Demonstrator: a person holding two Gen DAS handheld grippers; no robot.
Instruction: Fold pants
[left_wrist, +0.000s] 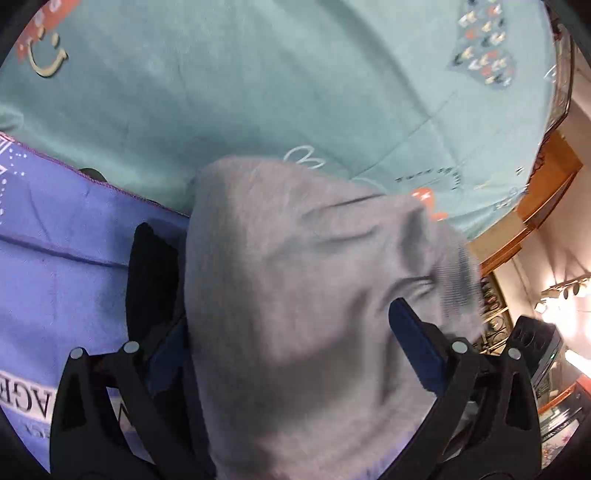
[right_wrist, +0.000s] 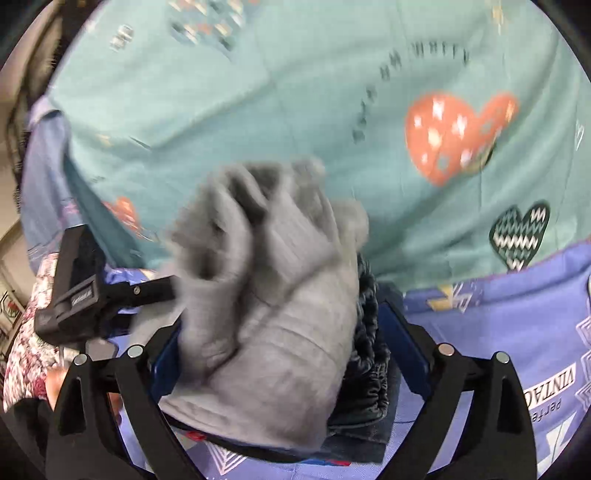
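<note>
A teal bedsheet printed with hearts covers the work surface, with a purple-blue printed cloth laid over its near edge; in the left wrist view a wooden bed frame edge and lit wall lamps show at right. The grey knit pants fill the middle of both views, bunched and motion-blurred. The left gripper has the grey fabric draped between its blue-padded fingers; the jaws stand wide apart with cloth over the gap, so whether they actually pinch it cannot be told. The right gripper also has the pants bundled between its fingers, beside a dark ruched elastic band, probably the waistband; actual grasp cannot be told here either. The other gripper's black body shows at left in the right wrist view, touching the fabric's edge.
</note>
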